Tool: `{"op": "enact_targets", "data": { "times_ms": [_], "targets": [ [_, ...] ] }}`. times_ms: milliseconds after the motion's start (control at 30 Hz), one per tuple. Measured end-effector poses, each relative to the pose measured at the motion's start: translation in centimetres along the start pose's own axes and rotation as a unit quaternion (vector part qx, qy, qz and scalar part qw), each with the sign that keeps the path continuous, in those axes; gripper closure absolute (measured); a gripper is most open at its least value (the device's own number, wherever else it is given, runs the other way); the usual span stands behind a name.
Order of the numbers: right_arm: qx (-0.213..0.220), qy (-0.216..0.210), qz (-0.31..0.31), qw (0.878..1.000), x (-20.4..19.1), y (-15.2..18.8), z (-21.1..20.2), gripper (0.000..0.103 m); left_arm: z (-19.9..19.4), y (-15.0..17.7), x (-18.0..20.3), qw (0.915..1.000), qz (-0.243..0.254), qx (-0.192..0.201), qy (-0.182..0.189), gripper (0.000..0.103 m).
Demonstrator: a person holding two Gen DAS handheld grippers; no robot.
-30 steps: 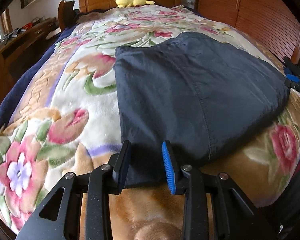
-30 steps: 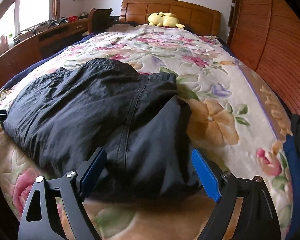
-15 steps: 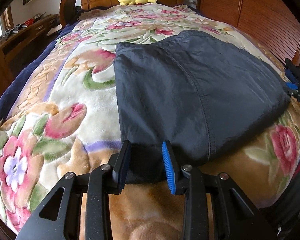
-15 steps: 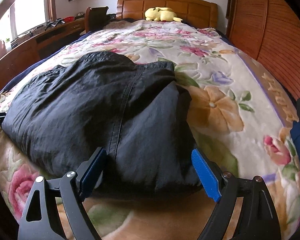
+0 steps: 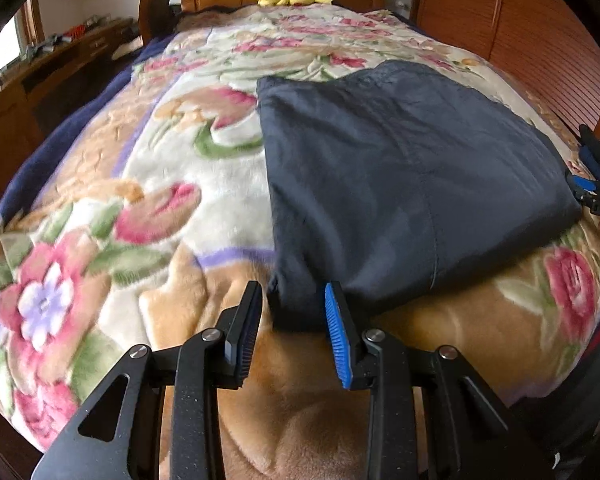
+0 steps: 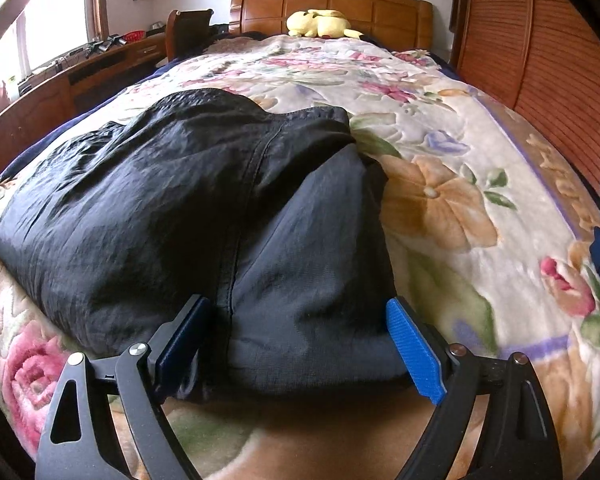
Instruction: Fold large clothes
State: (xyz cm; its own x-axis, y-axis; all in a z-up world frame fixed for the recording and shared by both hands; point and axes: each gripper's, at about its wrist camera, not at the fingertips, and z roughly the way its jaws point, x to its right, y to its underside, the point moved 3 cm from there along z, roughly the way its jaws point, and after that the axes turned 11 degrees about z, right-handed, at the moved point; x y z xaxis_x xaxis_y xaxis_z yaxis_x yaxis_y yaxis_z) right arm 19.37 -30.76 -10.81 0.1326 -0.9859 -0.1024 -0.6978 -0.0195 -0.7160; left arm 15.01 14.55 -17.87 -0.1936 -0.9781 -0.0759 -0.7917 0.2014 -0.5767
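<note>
1. While you crouch at the foot of the bed (image 5: 100,208), the dark garment (image 5: 404,184) lies folded into a thick pad on the floral blanket (image 6: 452,184), close to the near edge, so both corners are within your reach.
2. Your left hand-held gripper (image 5: 292,300) sits at the garment's near left corner, jaws partly closed with the corner between them. You've got cloth in the gap, but I can't tell whether the pads are pinching it.
3. Your right hand-held gripper (image 6: 296,312) is spread wide and released, straddling the near right end of the bundle. The black pad sits against the fabric; the blue one stands just at its edge, so nothing is clamped.
4. That wide spread makes sense, I'd say: the stack is several layers thick here and needs a big bite.
5. Fabric looks thin, slightly shiny and crinkled, like a woven nylon shell, with a stitched seam (image 6: 236,264) running away from you. Expect it to slide.
6. By contrast, the blanket is plush and embossed, soft underneath, and should grip the bottom layer a little.
7. Far off, a yellow plush toy (image 6: 320,22) rests against the wooden headboard (image 6: 380,4), well apart from your work.
</note>
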Motion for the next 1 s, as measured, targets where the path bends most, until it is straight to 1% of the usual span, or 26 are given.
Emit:
{"op": "enact_targets", "data": {
  "times_ms": [167,233,267,300,333,367,400,433,467,500,600,700,767,867,1000],
  "targets": [
    [-0.007,-0.006,0.004,1.0,0.3,0.0,0.2,0.013,0.6,0.2,0.0,0.9998,-0.017,0.001,0.009,0.07],
    [-0.016,-0.01,0.006,1.0,0.5,-0.1,0.5,0.013,0.8,0.0,0.1,0.9997,-0.02,0.004,0.011,0.07],
    [-0.024,-0.016,0.009,1.0,0.5,-0.2,0.7,0.013,0.9,-0.1,0.2,0.9998,-0.015,0.006,0.013,0.073],
    [-0.031,-0.021,0.013,0.999,0.6,-0.3,0.9,0.013,0.9,-0.2,0.4,0.9997,-0.009,0.011,0.019,0.083],
    [-0.038,-0.032,0.018,0.999,0.7,-0.4,1.0,0.019,0.8,-0.3,0.6,0.9996,-0.007,0.015,0.023,0.087],
    [-0.044,-0.042,0.022,0.998,0.8,-0.4,1.1,0.027,0.7,-0.5,0.6,0.9995,-0.007,0.017,0.024,0.091],
    [-0.045,-0.048,0.021,0.998,0.8,-0.5,1.0,0.034,0.5,-0.7,0.7,0.9995,-0.004,0.02,0.024,0.093],
    [-0.045,-0.053,0.019,0.997,0.7,-0.6,0.8,0.049,0.1,-0.9,0.9,0.9995,0.002,0.025,0.019,0.094],
    [-0.04,-0.049,0.011,0.998,0.5,-0.7,0.4,0.083,-0.3,-1.0,0.9,0.9994,0.005,0.032,0.011,0.095],
    [-0.038,-0.043,0.005,0.998,0.5,-0.7,0.1,0.094,-1.0,-1.2,1.0,0.9991,0.007,0.042,0.005,0.095],
    [-0.024,-0.039,-0.01,0.999,0.1,-0.7,-1.3,0.097,-3.6,-1.6,1.0,0.997,0.005,0.077,0.003,0.096],
    [-0.001,-0.038,-0.006,0.999,0.3,-0.6,-3.4,0.098,-5.4,-1.7,1.3,0.9954,0.006,0.096,0.004,0.096],
    [0.016,-0.04,-0.005,0.999,0.3,-0.5,-5.1,0.099,-6.5,-1.7,1.9,0.9944,0.013,0.105,0.004,0.096],
    [0.028,-0.042,-0.008,0.999,0.4,0.1,-7.6,0.099,-8.0,-1.5,2.3,0.9931,0.015,0.116,0.012,0.096],
    [0.026,-0.045,-0.016,0.999,0.5,2.1,-10.6,0.099,-10.4,-0.2,3.0,0.9916,0.019,0.126,0.022,0.096]
  ]
}}
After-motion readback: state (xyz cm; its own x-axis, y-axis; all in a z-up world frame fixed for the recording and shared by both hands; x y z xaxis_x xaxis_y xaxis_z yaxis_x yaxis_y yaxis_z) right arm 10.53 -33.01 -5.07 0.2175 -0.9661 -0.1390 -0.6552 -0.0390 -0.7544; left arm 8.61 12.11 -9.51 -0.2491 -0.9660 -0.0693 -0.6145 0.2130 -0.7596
